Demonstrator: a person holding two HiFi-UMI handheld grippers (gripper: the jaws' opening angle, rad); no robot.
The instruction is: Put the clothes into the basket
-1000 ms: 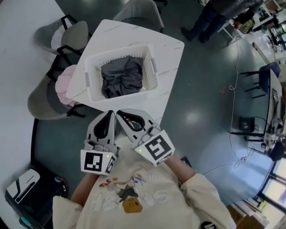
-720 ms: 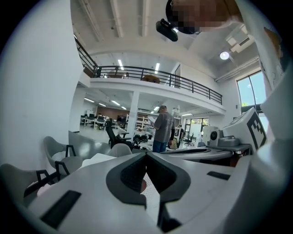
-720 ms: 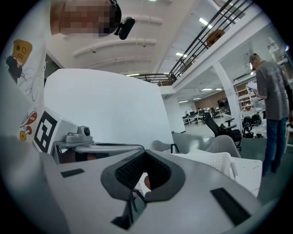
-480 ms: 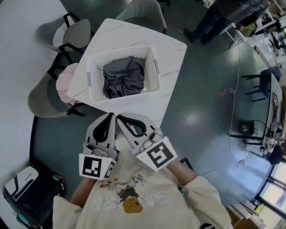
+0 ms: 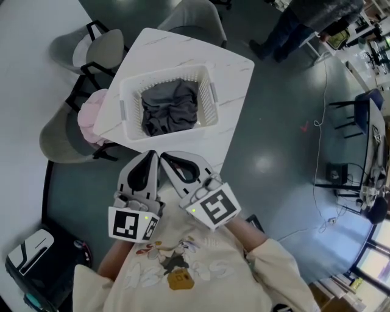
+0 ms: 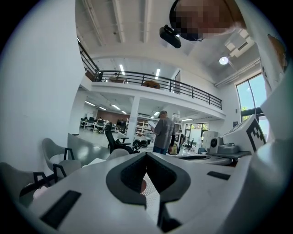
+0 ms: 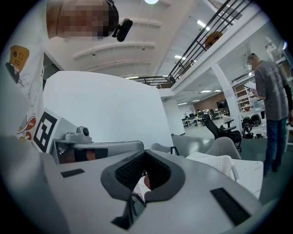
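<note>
A white slatted laundry basket [image 5: 209,97] stands on a small white marbled table [image 5: 231,67], and dark grey clothes [image 5: 167,109] lie bunched inside it. A pink garment [image 5: 89,119] hangs over a chair at the table's left side. My left gripper [image 5: 152,156] and right gripper [image 5: 164,157] are held side by side close to my chest, tips nearly touching just short of the table's near edge. Both are shut with nothing between their jaws. In the right gripper view the basket [image 7: 226,165] shows past the shut jaws.
Grey chairs stand left of the table [image 5: 64,131] and behind it [image 5: 194,13]. A large white table [image 5: 21,79] fills the left side. A person [image 5: 292,21] stands on the grey floor at the far right, near desks and cables.
The two grippers have stayed almost still before my chest, only wavering slightly. The basket and the clothes have not moved.
</note>
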